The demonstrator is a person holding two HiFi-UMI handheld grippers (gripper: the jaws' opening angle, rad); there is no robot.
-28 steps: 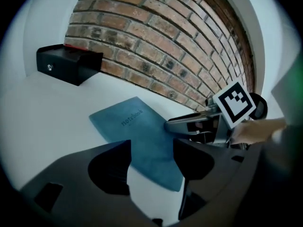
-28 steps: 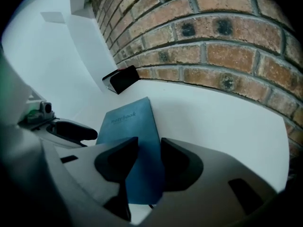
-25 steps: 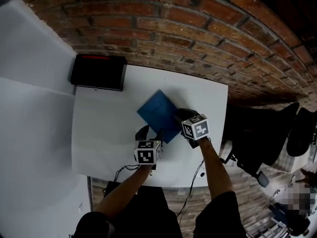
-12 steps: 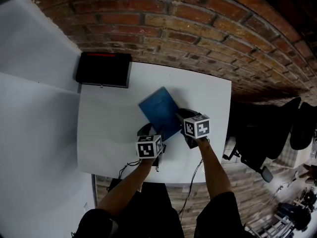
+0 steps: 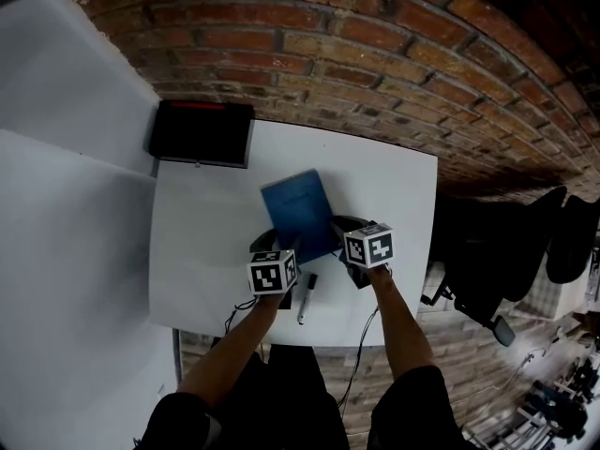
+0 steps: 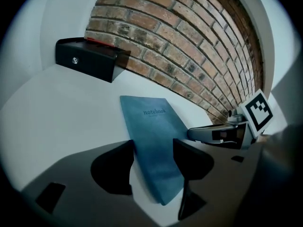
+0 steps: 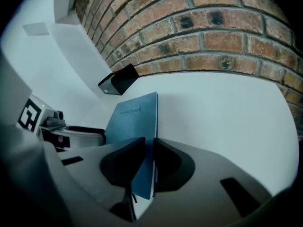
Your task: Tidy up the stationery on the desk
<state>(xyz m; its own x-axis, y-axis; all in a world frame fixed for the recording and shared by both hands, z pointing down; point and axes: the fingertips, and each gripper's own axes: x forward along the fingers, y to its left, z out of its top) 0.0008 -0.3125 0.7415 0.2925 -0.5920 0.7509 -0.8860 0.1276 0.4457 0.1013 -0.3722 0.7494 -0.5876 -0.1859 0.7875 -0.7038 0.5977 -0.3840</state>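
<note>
A blue notebook [image 5: 298, 212] lies mid-desk on the white table [image 5: 206, 251], its near end lifted a little. My right gripper [image 5: 337, 231] is shut on the notebook's [image 7: 135, 115] right edge, and the thin cover stands between its jaws [image 7: 149, 167]. My left gripper [image 5: 278, 251] is open, with the notebook's [image 6: 154, 126] near corner lying in the gap of its jaws [image 6: 154, 167]. The right gripper [image 6: 220, 134] shows at that view's right. A black pen [image 5: 305, 298] lies on the table between my two forearms.
A black box [image 5: 202, 132] with a red strip stands at the table's back left against the brick wall [image 5: 375, 54]. A cable [image 5: 234, 317] hangs off the front edge. An office chair [image 5: 497, 251] stands to the right of the table.
The notebook has swung from a diagonal to nearly square with the table. The left gripper moved left and away from me, uncovering the black pen.
</note>
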